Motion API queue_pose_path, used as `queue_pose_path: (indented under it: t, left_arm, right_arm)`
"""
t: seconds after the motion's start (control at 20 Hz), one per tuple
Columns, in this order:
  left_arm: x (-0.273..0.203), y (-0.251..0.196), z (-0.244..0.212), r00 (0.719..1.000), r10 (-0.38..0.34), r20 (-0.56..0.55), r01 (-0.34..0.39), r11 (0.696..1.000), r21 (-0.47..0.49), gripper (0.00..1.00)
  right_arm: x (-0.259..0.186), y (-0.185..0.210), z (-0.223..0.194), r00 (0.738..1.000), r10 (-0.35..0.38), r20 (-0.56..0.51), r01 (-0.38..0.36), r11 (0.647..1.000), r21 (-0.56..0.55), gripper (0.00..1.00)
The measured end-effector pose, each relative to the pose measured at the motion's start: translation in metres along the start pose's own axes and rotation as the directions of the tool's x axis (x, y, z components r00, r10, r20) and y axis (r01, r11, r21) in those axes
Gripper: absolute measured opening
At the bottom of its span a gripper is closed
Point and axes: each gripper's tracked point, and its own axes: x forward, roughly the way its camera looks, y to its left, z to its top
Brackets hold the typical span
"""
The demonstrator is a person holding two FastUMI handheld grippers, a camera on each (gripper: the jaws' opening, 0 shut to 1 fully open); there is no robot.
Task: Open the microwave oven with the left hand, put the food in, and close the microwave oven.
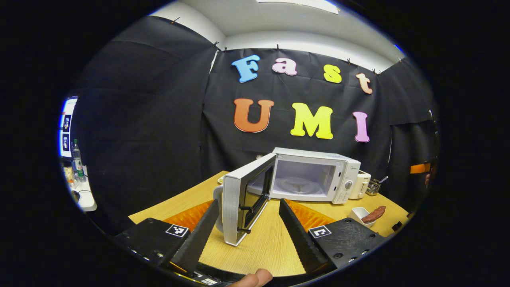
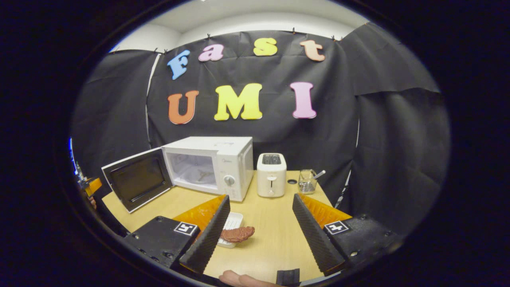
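**Microwave door open, food on tabletop outside cavity**

White box-shaped microwave oven (image 1: 318, 175) standing at rear of pale wooden tabletop (image 1: 263, 243), against black cloth wall. Hinged door (image 1: 245, 199) swung wide to the oven's left; cavity exposed, round glass turntable (image 1: 297, 185) visible inside, nothing seen resting on it. Same oven (image 2: 215, 167) and open door (image 2: 137, 183) noted in right gripper view.

Left tongs (image 1: 249, 227) spread apart, holding nothing, set just in front of the door's free edge; contact with door not determinable. Fingertip of holding hand (image 1: 255, 279) at bottom edge.

Right tongs (image 2: 259, 231) likewise spread apart, empty, raised over the tabletop. Part of holding hand (image 2: 239, 280) at bottom edge.

Reddish-brown elongated piece of food (image 2: 238, 234) lying across small white rectangular tray (image 2: 233, 221), in front of the oven, just beside the right tongs' left finger. Same food (image 1: 373, 214) seen in left gripper view, right of oven.

White two-slot toaster (image 2: 271, 174) beside oven's control panel. Clear holder with utensil (image 2: 307, 181) right of toaster.
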Motion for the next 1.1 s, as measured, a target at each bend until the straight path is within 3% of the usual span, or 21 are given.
queue_pose_path:
  t: [0.05, 0.1, 0.15, 0.35, 0.5, 0.7, 0.75, 0.8, 1.0, 1.05, 1.1]
  left_arm:
    - [0.0, -0.003, 0.003, 1.0, -0.005, 0.003, 0.005, 1.0, -0.006, 0.94]
    - [0.0, -0.009, 0.007, 1.0, -0.017, 0.011, 0.017, 1.0, -0.012, 0.94]
    - [-0.001, -0.014, 0.011, 0.999, -0.026, 0.022, 0.027, 0.999, -0.02, 0.94]
    - [0.001, -0.031, 0.024, 0.997, -0.047, 0.056, 0.048, 0.999, -0.013, 0.94]
    - [0.009, -0.033, 0.028, 0.997, -0.015, 0.077, 0.011, 0.999, 0.044, 0.93]
    - [0.014, -0.051, 0.031, 0.994, -0.024, 0.102, 0.015, 0.996, 0.09, 0.93]
    - [0.018, -0.054, 0.029, 0.995, -0.028, 0.099, 0.019, 0.995, 0.096, 0.93]
    - [0.022, -0.059, 0.025, 0.995, -0.037, 0.089, 0.028, 0.995, 0.1, 0.94]
    - [0.023, -0.07, 0.018, 0.996, -0.041, 0.079, 0.03, 0.991, 0.133, 0.93]
    - [0.023, -0.072, 0.018, 0.996, -0.039, 0.08, 0.028, 0.991, 0.13, 0.93]
    - [0.022, -0.075, 0.015, 0.996, -0.046, 0.076, 0.036, 0.992, 0.123, 0.94]
  right_arm:
    - [0.01, 0.001, -0.011, 0.999, 0.024, -0.048, -0.024, 1.0, 0.006, 1.0]
    - [0.02, 0.002, -0.022, 0.994, 0.046, -0.1, -0.045, 0.999, 0.019, 0.91]
    - [0.03, 0.002, -0.033, 0.986, 0.07, -0.151, -0.065, 0.997, 0.037, 1.0]
    - [0.063, 0.004, -0.076, 0.923, 0.168, -0.345, -0.132, 0.983, 0.127, 1.0]
    - [0.086, 0.002, -0.106, 0.842, 0.273, -0.465, -0.158, 0.949, 0.273, 0.99]
    - [0.105, 0.006, -0.13, 0.716, 0.465, -0.52, -0.201, 0.851, 0.485, 0.95]
    - [0.107, 0.009, -0.134, 0.688, 0.506, -0.521, -0.206, 0.824, 0.529, 0.8]
    - [0.109, 0.01, -0.137, 0.662, 0.536, -0.524, -0.203, 0.801, 0.563, 0.9]
    - [0.115, 0.013, -0.149, 0.593, 0.61, -0.525, -0.216, 0.749, 0.626, 0.77]
    - [0.116, 0.017, -0.15, 0.576, 0.631, -0.519, -0.218, 0.731, 0.647, 0.6]
    - [0.115, 0.021, -0.15, 0.555, 0.658, -0.51, -0.223, 0.708, 0.67, 0.68]
